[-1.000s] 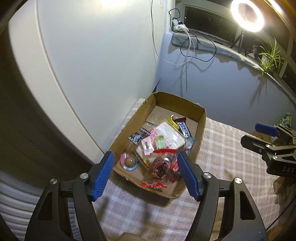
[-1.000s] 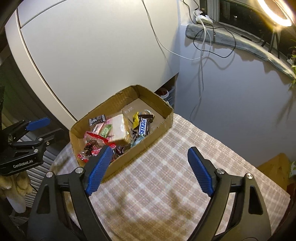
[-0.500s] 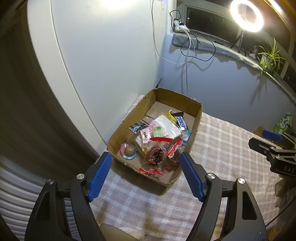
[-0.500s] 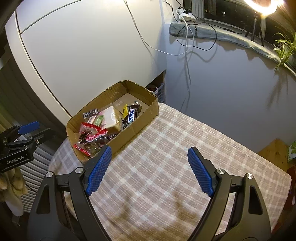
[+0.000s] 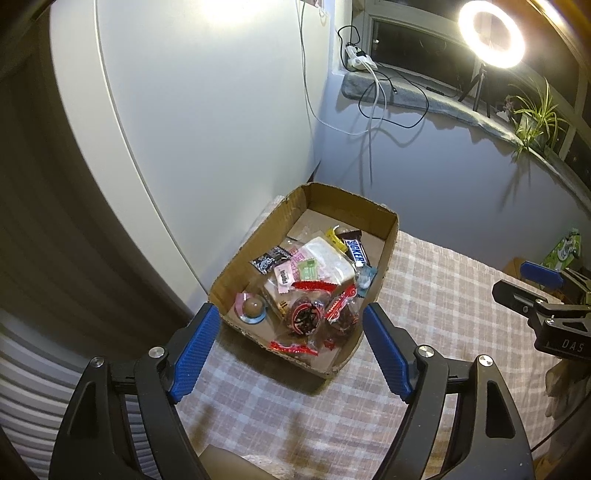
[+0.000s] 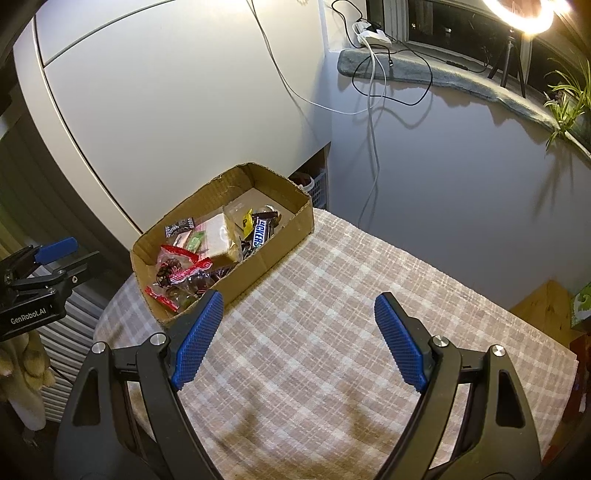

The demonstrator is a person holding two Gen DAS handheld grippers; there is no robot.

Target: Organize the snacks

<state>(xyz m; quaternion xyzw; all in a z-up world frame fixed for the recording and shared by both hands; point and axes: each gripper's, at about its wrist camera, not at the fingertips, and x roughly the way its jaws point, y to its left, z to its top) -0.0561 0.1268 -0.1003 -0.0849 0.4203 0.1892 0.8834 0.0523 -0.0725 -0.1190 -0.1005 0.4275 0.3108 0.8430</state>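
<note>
Snacks (image 5: 314,284) piled in cardboard box (image 5: 388,251), Snickers bar (image 5: 356,253) lengthwise.

Table (image 6: 332,332): covered by a pink-and-white checked cloth, beneath and ahead of the jaws. White cabinet (image 5: 207,110): tall, curved by the lens, up and left of the jaws. Wall (image 6: 443,177): pale grey, far ahead. Window sill (image 5: 424,96): grey stone, under a dark window (image 5: 413,48). Ring light (image 5: 491,33): lit, on a small tripod, upper right. Potted plant (image 5: 535,114): on the sill, right. Power strip (image 6: 369,33): white, cables trailing down the wall.
</note>
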